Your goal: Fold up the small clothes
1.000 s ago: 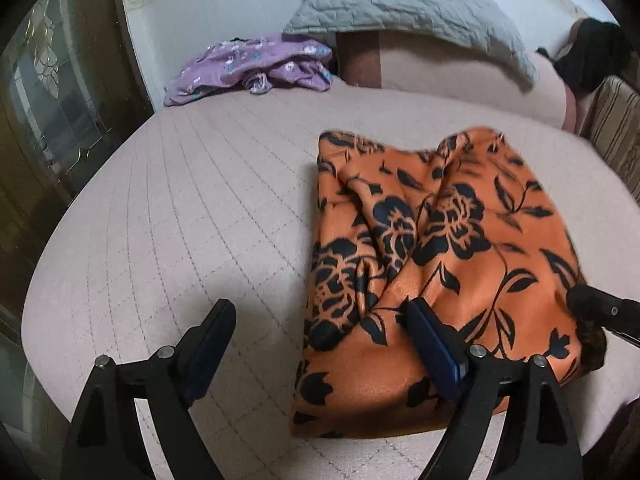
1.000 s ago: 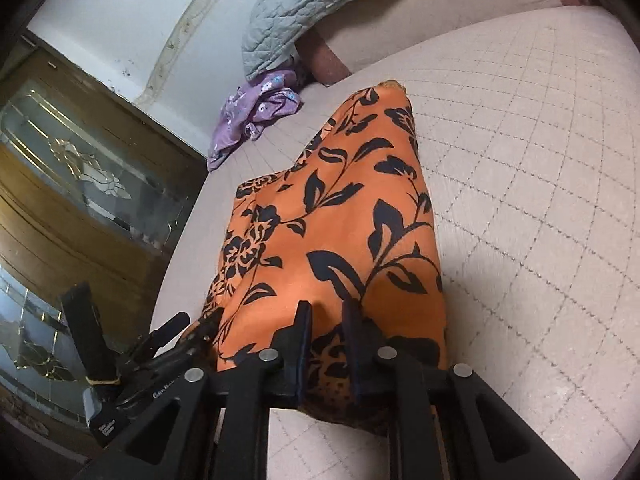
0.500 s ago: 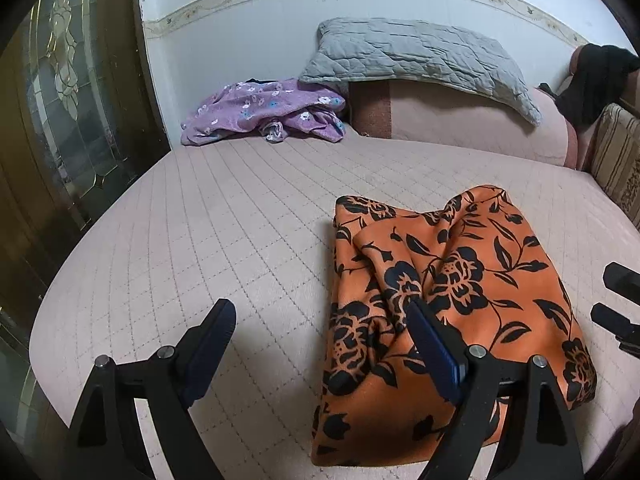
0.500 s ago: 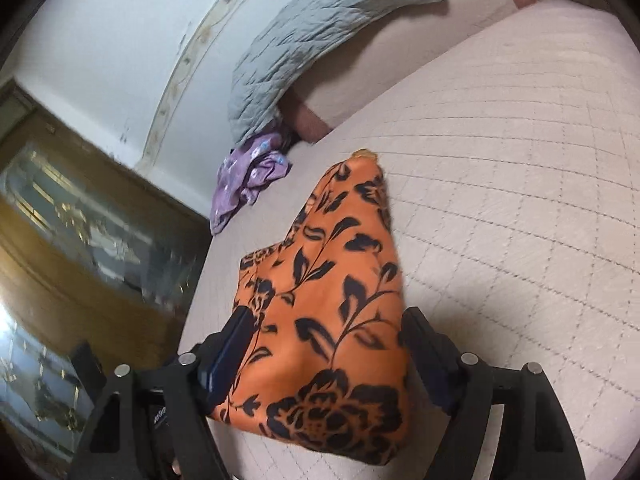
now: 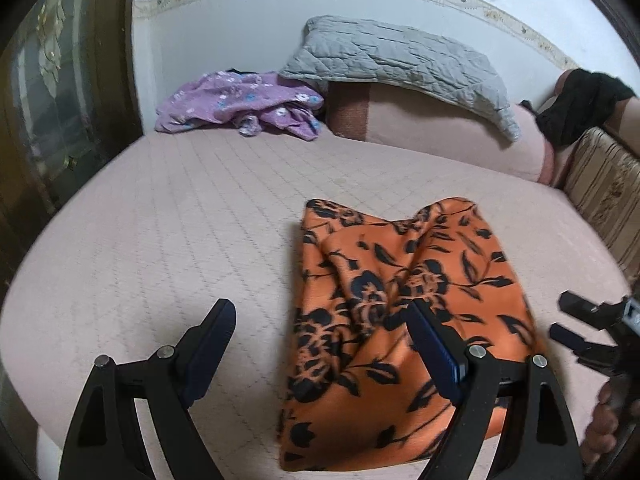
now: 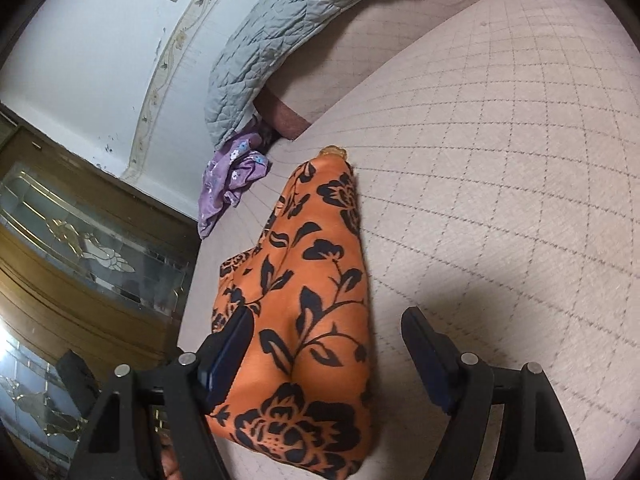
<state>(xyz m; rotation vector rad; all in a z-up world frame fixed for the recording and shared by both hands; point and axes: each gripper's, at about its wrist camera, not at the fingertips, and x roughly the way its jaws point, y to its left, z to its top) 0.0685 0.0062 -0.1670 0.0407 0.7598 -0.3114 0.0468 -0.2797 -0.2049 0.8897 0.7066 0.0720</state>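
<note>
Orange floral garment (image 5: 404, 320): lies on the pink quilted bed (image 5: 180, 232), folded into a compact, rumpled rectangle; I judge the folding mostly done, with smoothing or one last fold left. Grey pillow (image 5: 400, 56) and purple clothes (image 5: 240, 104) sit far, by the wall; glazed cabinet on the left. My left tool (image 5: 320, 344) and right tool (image 6: 328, 356) both gape wide, holding nothing, near the garment's near edge.
</note>
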